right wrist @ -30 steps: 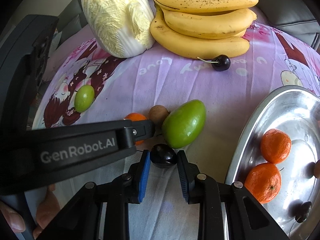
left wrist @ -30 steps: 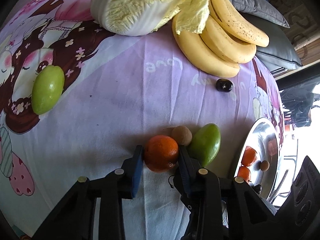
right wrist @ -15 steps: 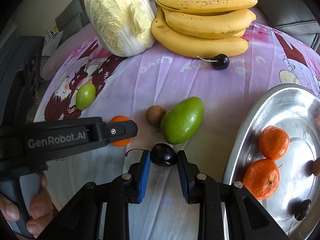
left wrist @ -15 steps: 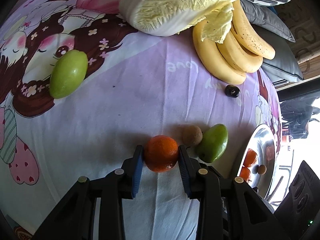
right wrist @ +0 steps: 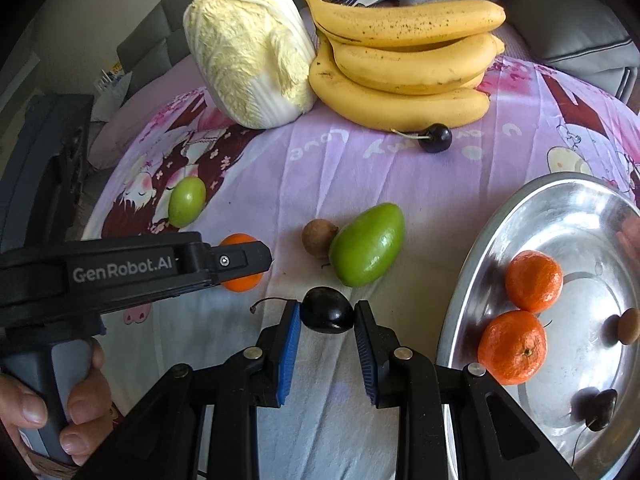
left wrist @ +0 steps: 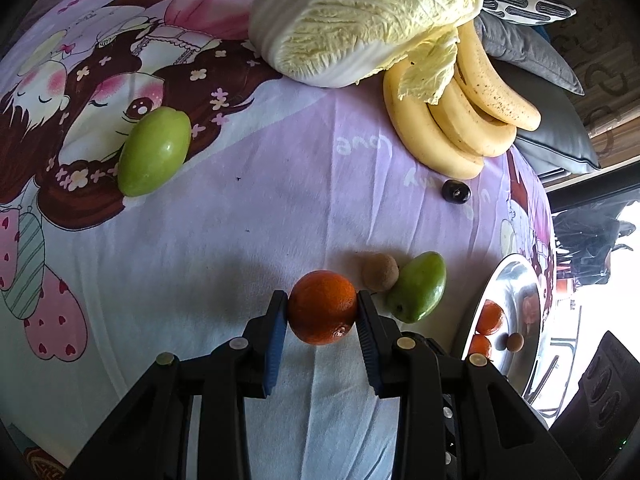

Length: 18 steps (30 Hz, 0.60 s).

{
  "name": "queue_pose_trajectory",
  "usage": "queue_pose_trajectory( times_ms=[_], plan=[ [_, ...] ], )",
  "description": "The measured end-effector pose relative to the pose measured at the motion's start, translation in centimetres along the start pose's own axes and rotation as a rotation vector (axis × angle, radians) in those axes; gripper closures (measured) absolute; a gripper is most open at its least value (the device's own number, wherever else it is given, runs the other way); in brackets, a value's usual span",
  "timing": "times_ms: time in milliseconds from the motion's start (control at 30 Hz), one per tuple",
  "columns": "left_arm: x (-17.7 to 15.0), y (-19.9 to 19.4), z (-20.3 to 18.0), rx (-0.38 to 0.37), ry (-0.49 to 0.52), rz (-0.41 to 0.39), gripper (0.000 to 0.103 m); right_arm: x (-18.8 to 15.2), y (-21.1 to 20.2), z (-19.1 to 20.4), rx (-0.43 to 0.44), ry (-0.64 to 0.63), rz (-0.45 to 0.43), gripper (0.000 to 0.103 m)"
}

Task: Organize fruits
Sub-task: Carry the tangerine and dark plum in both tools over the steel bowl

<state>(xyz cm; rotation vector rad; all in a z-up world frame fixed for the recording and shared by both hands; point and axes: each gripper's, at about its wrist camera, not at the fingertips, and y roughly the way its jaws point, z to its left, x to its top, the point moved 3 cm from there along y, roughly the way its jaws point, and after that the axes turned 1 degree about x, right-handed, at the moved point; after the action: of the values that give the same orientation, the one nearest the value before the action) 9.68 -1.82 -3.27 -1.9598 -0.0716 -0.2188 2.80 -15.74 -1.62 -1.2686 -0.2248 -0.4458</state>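
Observation:
My left gripper is shut on an orange tangerine and holds it above the cloth; it shows in the right wrist view too. My right gripper is shut on a dark cherry with a curved stem. A green mango and a small brown longan lie together just beyond both grippers. A steel plate at the right holds two tangerines, a longan and a cherry.
A second green mango lies at the left. A napa cabbage, a banana bunch and a loose cherry lie at the far side. Grey cushions stand behind. The purple printed cloth covers the surface.
My left gripper has lifted and pulled back with the tangerine, away from the longan and mango. My right gripper has stayed shut on the cherry and risen slightly.

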Motion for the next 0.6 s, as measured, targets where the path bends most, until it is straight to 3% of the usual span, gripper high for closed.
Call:
queue_pose_trajectory(
  times_ms=[600],
  plan=[
    [0.3, 0.3, -1.6, 0.036, 0.008, -0.015, 0.067, 1.1, -2.8, -1.3, 0.005, 0.034, -0.067, 0.074]
  ],
)
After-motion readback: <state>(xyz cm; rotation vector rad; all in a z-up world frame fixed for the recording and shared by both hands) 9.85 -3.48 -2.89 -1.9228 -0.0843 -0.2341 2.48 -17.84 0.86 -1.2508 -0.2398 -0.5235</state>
